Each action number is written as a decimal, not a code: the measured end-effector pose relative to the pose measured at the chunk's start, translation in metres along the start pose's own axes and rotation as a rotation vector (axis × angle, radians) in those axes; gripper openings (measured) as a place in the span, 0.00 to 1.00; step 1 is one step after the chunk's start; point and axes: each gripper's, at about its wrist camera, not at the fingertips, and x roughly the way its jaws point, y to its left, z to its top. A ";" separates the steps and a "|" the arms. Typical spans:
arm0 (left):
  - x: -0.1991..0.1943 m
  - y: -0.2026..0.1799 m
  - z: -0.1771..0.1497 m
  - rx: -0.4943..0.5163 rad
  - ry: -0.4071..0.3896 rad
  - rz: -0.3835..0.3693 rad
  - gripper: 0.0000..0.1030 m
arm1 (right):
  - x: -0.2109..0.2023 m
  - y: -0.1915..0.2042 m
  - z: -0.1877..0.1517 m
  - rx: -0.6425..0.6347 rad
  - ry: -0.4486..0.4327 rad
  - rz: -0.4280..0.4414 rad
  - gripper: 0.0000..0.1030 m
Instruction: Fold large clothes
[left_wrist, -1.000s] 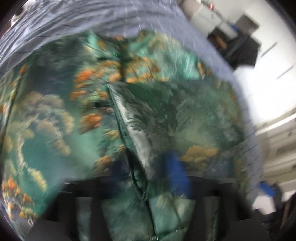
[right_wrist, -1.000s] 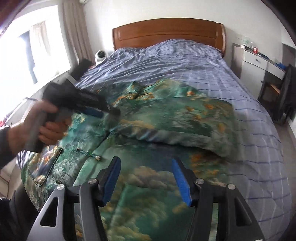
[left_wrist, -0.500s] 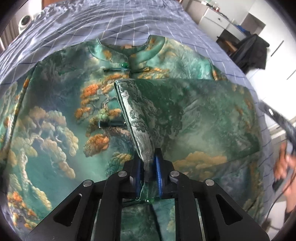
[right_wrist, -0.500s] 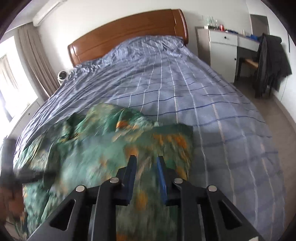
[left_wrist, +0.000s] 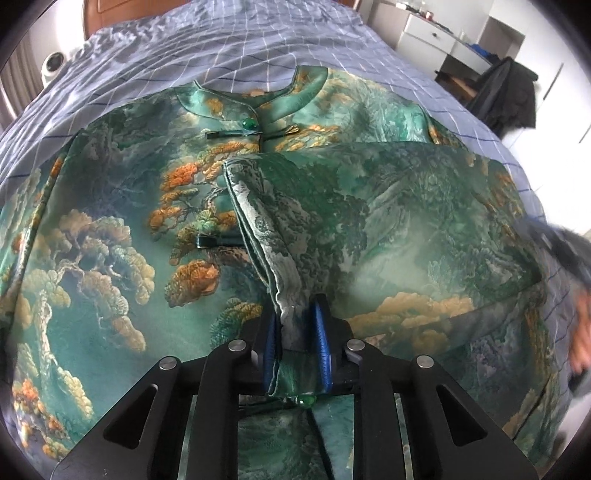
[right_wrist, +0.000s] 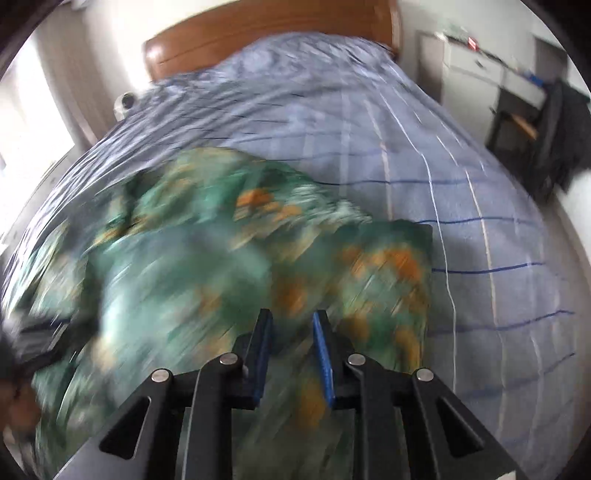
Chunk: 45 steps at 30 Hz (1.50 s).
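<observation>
A green silk jacket (left_wrist: 110, 229) with orange tree print lies flat on the bed, collar (left_wrist: 255, 99) toward the headboard. Its right sleeve (left_wrist: 388, 221) is folded across the chest. My left gripper (left_wrist: 295, 314) is shut on the cuff of that folded sleeve (left_wrist: 291, 295). In the right wrist view the jacket (right_wrist: 229, 258) is blurred. My right gripper (right_wrist: 291, 325) hovers over the jacket's lower right part, jaws narrowly apart with nothing visibly between them.
The bed has a blue checked cover (right_wrist: 369, 129) and a wooden headboard (right_wrist: 258, 40). A white desk (left_wrist: 436, 33) and a chair with a dark coat (left_wrist: 509, 92) stand to the right. A small white device (left_wrist: 51, 66) sits at the bed's left.
My left gripper closed on the sleeve cuff and still holds it. My right gripper narrowed from wide open and swung right across the jacket, still moving now.
</observation>
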 end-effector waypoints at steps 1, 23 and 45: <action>0.000 0.000 0.000 0.001 -0.003 0.002 0.18 | -0.010 0.006 -0.007 -0.017 -0.002 0.018 0.23; -0.116 -0.026 -0.102 0.218 -0.198 0.053 0.90 | -0.116 0.064 -0.079 -0.005 -0.131 -0.062 0.64; -0.185 0.069 -0.203 0.020 -0.253 0.158 0.92 | -0.185 0.201 -0.205 -0.066 -0.130 0.029 0.73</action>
